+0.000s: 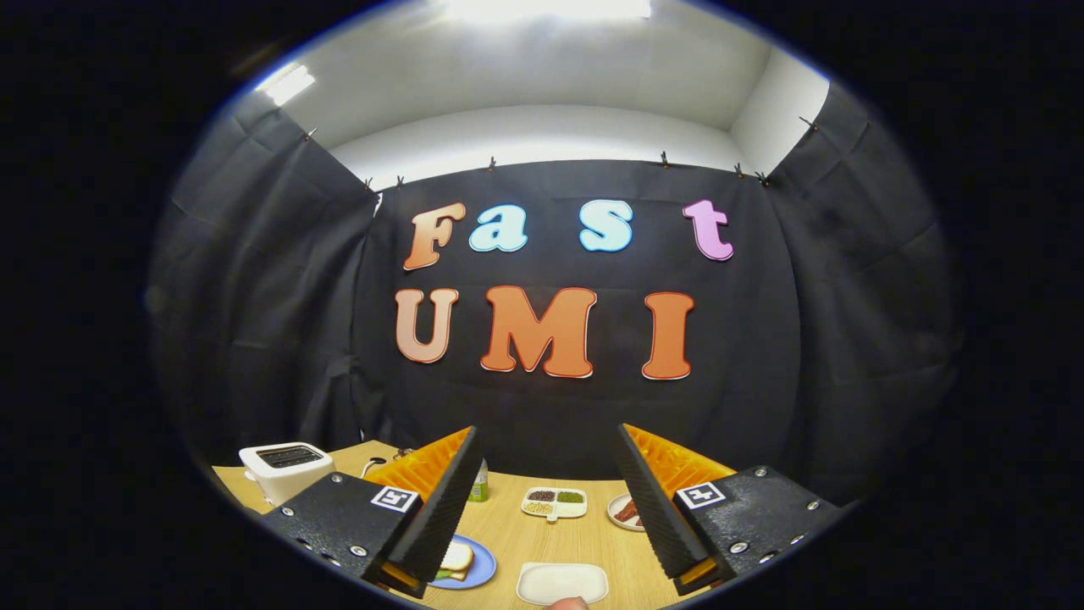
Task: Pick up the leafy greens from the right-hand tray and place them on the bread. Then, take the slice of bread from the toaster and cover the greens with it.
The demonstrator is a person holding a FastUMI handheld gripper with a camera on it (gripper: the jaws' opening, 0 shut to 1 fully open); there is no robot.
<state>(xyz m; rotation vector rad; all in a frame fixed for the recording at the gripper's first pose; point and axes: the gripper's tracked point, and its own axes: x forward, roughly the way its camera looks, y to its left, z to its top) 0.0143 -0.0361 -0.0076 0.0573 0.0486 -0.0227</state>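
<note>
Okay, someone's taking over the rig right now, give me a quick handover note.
Hand-held gripper: open, holding nothing, raised above the table.
Bread lies on the blue plate by the left finger. Toaster stands far left. The white tray sits between the fingers, the compartment tray beyond it.
Done: nothing visible.
Left: greens onto the bread, then the toaster slice on top.

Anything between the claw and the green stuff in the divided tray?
Nothing visible. The claw is open, and the divided tray lies on the table beyond its fingers, with the green filling in its right compartment. A flat white dish sits nearer and is unlikely to block.
</note>
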